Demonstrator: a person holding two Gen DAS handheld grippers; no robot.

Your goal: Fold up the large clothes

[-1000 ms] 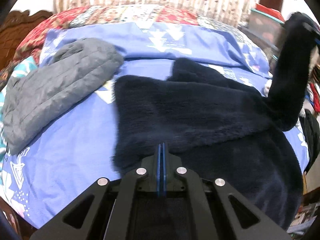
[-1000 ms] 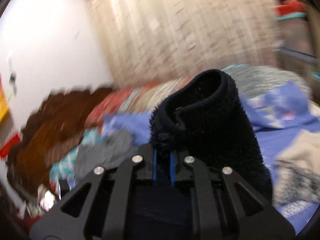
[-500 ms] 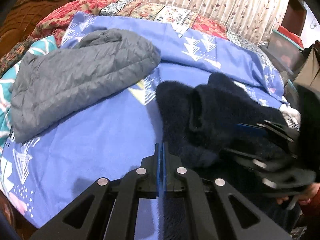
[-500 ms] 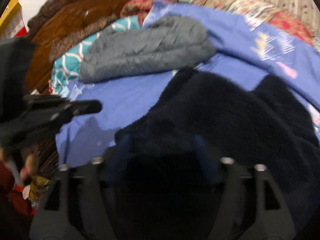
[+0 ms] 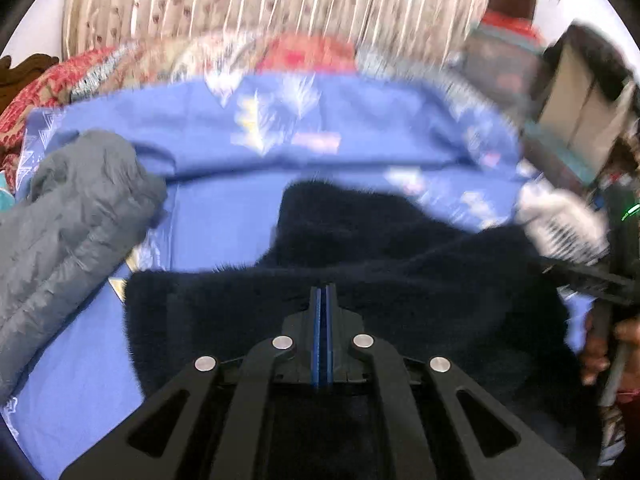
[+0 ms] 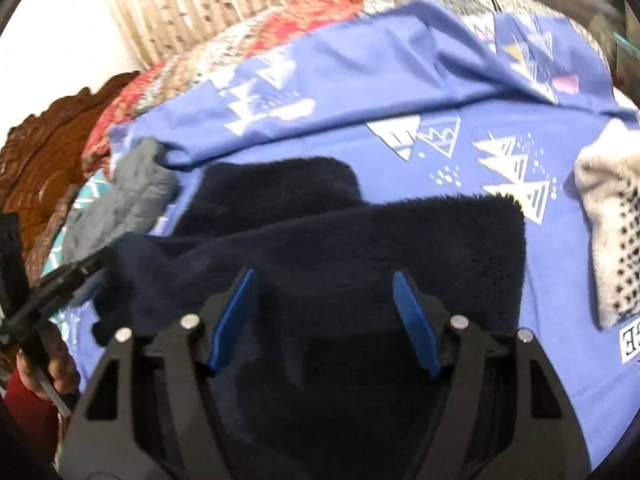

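Fleece (image 6: pixel 360 248) partly folded on bed (image 6: pixel 360 92), more folds left; left gripper (image 5: pixel 323 300) closed, seemingly empty; right gripper (image 6: pixel 324 300) wide, closing over fleece.

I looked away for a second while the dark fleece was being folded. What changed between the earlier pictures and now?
The right gripper let go of the navy fleece garment's sleeve, which it had held up; the sleeve now lies folded across the body. Its jaws stand apart, closing slightly, pads off the fabric. The left gripper stayed shut, and the grey quilted jacket kept its place on the blue bedsheet.
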